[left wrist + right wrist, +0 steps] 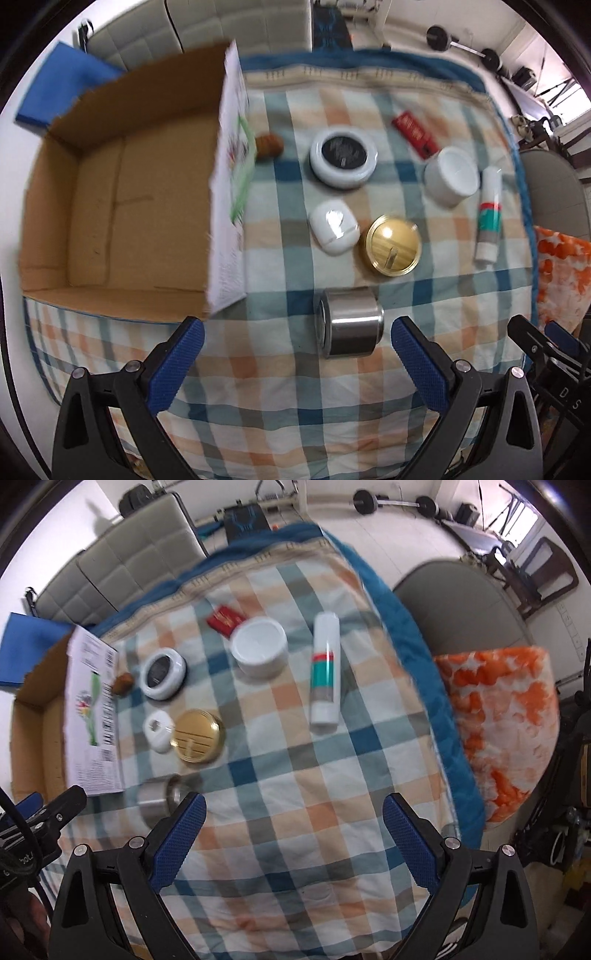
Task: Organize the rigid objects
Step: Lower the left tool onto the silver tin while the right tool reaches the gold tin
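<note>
Both grippers hovered with jaws spread wide and holding nothing: the left gripper (297, 328) above the near part of the checked cloth (258, 387), the right gripper (293, 806) further toward 3 o'clock.

Nearest the left jaws, at 12 o'clock and just ahead of them, a steel tin (349, 323) lay on its side. It looked stiff, light and slippery, likely to roll; I would judge a grip across its curved wall, square to its axis, safest.

Beyond it sat a gold lid tin (393, 243) just beside a white case (334, 226), smooth and probably slick. Further on were a white jar with a black top (343, 157), a plain white jar (451, 175), a small brown object (269, 145) and a red packet (415, 133). At 2 o'clock a white tube (489, 214) lay flat, rigid and easiest taken at mid-length.

At 10 o'clock stood the open cardboard box (122, 206), nothing visible inside, its printed flap (231, 184) raised, presumably the destination
</note>
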Action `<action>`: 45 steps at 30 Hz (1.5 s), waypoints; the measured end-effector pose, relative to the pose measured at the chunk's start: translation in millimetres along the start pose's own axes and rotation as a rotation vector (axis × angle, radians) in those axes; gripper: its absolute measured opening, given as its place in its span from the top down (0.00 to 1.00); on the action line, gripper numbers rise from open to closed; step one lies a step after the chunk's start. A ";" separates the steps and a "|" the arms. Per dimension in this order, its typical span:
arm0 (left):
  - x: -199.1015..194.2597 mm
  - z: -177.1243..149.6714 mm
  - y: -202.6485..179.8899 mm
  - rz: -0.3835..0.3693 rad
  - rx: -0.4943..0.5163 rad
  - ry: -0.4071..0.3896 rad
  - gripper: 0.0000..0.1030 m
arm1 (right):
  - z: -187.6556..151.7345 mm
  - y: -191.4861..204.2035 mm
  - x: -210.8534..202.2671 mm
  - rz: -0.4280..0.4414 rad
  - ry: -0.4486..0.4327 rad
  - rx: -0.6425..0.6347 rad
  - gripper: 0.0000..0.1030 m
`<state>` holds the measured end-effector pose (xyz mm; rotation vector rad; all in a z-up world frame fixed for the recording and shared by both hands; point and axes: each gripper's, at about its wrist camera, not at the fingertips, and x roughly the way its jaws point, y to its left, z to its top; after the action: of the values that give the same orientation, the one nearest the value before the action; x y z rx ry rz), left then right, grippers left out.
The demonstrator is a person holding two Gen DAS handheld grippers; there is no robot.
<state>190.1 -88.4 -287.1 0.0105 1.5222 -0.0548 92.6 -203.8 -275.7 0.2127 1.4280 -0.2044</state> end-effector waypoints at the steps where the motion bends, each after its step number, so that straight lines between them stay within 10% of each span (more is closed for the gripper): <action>1: 12.5 0.3 1.2 -0.022 -0.016 0.025 0.00 | -0.8 -3.2 12.1 0.010 0.022 0.008 0.07; 21: 51.3 12.7 -66.7 -0.324 -0.088 0.085 0.00 | 15.6 -71.6 75.5 0.026 0.125 0.105 0.08; 28: 38.0 13.0 -62.8 -0.111 -0.104 -0.031 0.00 | 21.2 -81.2 79.8 0.031 0.146 0.086 0.08; 34: 80.6 12.0 -76.0 -0.041 -0.036 0.091 0.00 | 23.9 -73.2 95.4 -0.011 0.161 0.042 0.08; 40: 110.6 8.4 -94.5 0.010 0.061 0.129 0.33 | 18.6 -67.3 111.9 -0.010 0.206 0.028 0.08; 45: 131.0 4.4 -94.5 0.034 0.085 0.161 0.33 | 13.0 -70.8 118.8 -0.013 0.224 0.045 0.08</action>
<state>196.6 -186.9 -415.1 0.1111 1.6797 -0.0930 101.8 -276.9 -393.4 0.2703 1.6481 -0.2288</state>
